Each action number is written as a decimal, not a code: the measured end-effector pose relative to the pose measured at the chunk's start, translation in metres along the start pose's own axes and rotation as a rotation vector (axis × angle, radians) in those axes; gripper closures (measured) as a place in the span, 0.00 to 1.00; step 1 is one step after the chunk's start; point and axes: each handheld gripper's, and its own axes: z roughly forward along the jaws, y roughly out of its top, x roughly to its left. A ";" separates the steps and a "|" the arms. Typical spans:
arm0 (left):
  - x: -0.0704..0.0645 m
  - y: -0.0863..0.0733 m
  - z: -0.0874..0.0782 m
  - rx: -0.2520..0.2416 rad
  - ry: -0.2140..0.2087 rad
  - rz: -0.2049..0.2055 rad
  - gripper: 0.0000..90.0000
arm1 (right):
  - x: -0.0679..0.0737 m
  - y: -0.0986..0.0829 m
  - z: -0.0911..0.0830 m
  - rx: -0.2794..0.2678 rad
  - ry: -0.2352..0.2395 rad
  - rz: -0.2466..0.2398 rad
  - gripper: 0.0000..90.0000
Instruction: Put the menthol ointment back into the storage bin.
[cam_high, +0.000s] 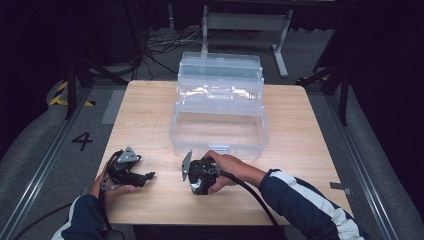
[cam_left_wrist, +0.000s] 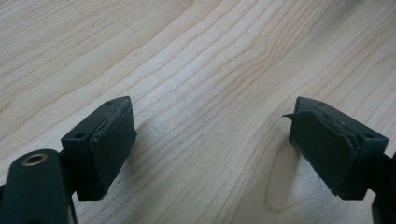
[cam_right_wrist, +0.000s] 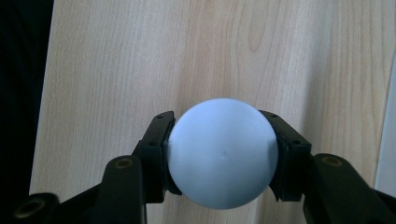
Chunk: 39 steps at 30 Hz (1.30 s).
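The left gripper (cam_high: 131, 172) rests low over the near left part of the worktop (cam_high: 150, 120), close to the near edge; in the left gripper view its fingers (cam_left_wrist: 112, 140) stand wide apart over bare wood grain with nothing between them. The right gripper (cam_high: 200, 175) sits near the middle of the near edge, just in front of the clear plastic box (cam_high: 220, 130). In the right gripper view its fingers (cam_right_wrist: 156, 140) clamp a pale blue ball (cam_right_wrist: 222, 158) from both sides, above the wood. In the high view the hand and gripper body hide the ball. Open worktop lies left and right of the box. The box lid (cam_high: 220, 67) stands raised at the far edge, its clear walls hard to trace.
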 end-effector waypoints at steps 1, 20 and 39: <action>0.000 0.000 0.000 0.000 0.001 0.001 0.16 | 0.000 0.000 0.000 0.000 0.000 0.000 0.56; 0.000 0.000 0.000 0.000 0.001 0.001 0.16 | -0.001 -0.029 -0.014 -0.025 -0.012 0.029 0.56; 0.000 0.000 0.000 0.001 0.000 0.001 0.16 | 0.000 -0.070 -0.042 -0.027 -0.038 0.077 0.56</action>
